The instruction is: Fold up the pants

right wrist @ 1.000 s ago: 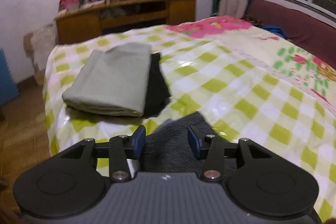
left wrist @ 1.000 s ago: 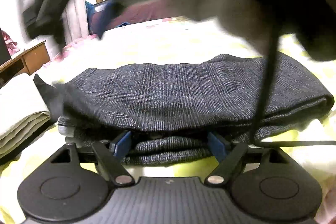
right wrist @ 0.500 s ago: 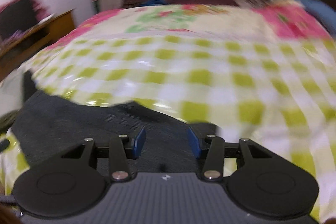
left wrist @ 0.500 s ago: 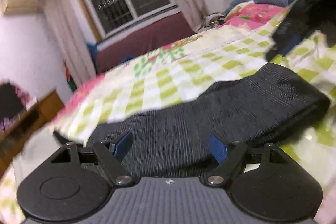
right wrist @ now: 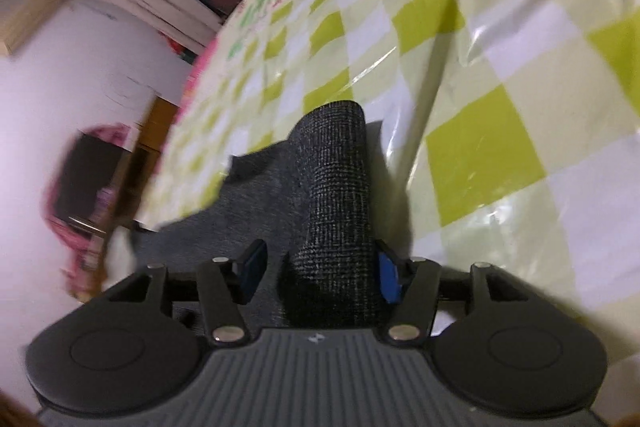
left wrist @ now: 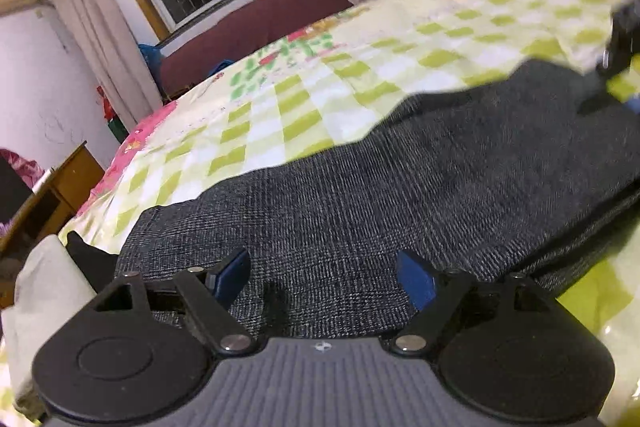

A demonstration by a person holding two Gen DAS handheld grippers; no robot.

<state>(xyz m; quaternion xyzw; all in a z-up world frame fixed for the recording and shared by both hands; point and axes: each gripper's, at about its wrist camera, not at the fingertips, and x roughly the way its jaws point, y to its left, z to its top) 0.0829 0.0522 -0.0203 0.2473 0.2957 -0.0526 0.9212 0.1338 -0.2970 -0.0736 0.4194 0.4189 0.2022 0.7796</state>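
Spread over the checkered bed cover [left wrist: 360, 95] as the one landmark: dark grey pants [left wrist: 400, 195] lying flat on it in layers near its front edge, probably so that the folds keep their shape. Over the near hem of the pants, left gripper [left wrist: 322, 277] with jaws wide apart and gripping nothing, seemingly ready for the next fold. At the far end, right gripper [right wrist: 318, 273] around a raised roll of the cloth, jaws opening, apparently to release it onto the cover.
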